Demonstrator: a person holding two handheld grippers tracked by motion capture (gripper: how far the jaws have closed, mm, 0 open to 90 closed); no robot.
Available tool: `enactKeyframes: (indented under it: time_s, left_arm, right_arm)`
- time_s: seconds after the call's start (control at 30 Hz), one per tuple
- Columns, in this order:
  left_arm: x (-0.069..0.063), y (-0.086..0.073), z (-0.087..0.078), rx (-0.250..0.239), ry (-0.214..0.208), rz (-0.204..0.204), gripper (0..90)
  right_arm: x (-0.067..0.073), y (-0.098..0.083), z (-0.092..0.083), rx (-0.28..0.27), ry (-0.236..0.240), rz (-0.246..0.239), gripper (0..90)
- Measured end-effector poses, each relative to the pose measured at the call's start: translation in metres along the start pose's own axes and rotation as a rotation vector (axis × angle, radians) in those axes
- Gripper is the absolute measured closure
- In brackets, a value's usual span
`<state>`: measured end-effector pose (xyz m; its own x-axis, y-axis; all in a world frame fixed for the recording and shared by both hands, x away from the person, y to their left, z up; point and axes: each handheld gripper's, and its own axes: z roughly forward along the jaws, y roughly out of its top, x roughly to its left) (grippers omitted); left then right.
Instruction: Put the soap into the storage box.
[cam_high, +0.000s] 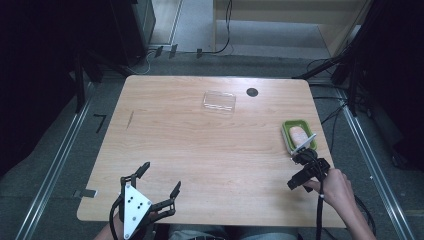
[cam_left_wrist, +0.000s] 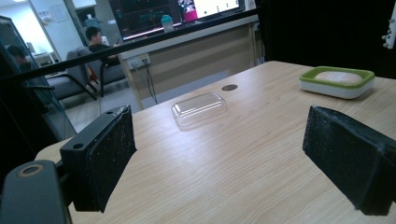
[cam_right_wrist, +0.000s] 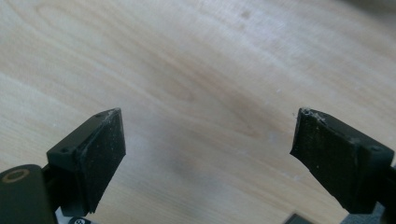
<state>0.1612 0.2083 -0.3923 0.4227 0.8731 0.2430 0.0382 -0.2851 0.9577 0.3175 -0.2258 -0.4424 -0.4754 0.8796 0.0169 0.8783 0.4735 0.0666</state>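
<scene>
Desk (cam_high: 200, 150): big, wooden, flat, so things can sit on it.
Left hand-held gripper (cam_high: 159, 182): well apart from the soap dish, at the near edge of the desk. Jaws spread, holding nothing. It looks like it waits.
Right hand-held gripper (cam_high: 298, 170): just beside the soap dish, on its near side. Jaws spread, nothing between them, bare wood below.
Soap dish (cam_high: 289, 135): green, by the desk's right edge, easy for the right hand to reach.
Clear lid (cam_high: 219, 101): well apart from the soap dish, toward the far side, so the dish is open.
Soap (cam_high: 299, 134): pale bar lying inside the soap dish.
</scene>
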Motion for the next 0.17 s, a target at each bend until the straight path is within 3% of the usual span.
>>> enactKeyframes:
  time_s: [0.17]
  left_arm:
    - [-0.0001, 0.0000, 0.0008, -0.002, -0.001, -0.002, 9.9]
  right_arm:
    - [0.0044, -0.0081, 0.0050, -0.003, 0.000, 0.001, 10.8]
